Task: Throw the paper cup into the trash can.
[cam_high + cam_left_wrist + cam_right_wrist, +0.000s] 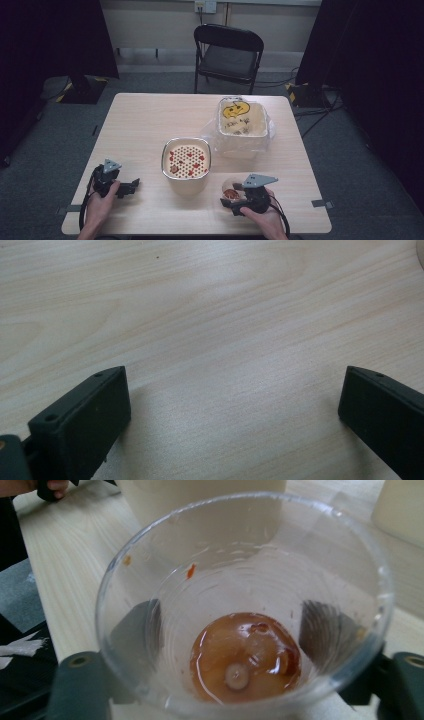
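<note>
A clear plastic cup (240, 575) with a brown-orange pool of liquid in its bottom and a few red specks on its wall sits between the jaws of my right gripper (232, 635). The black jaws show through the wall on both sides and press against it. From above, the cup (231, 189) lies near the table's front edge, just left of the right gripper (231, 201). My left gripper (134, 186) rests at the front left. In its own view the left gripper (235, 390) stands open over bare wood.
A cream tub (186, 160) with a perforated top dotted with red bits stands mid-table. Behind it to the right is a cream bin (242, 120) lined with a clear bag, a yellow mark inside. A black folding chair (227, 52) stands beyond the light wooden table (145, 120).
</note>
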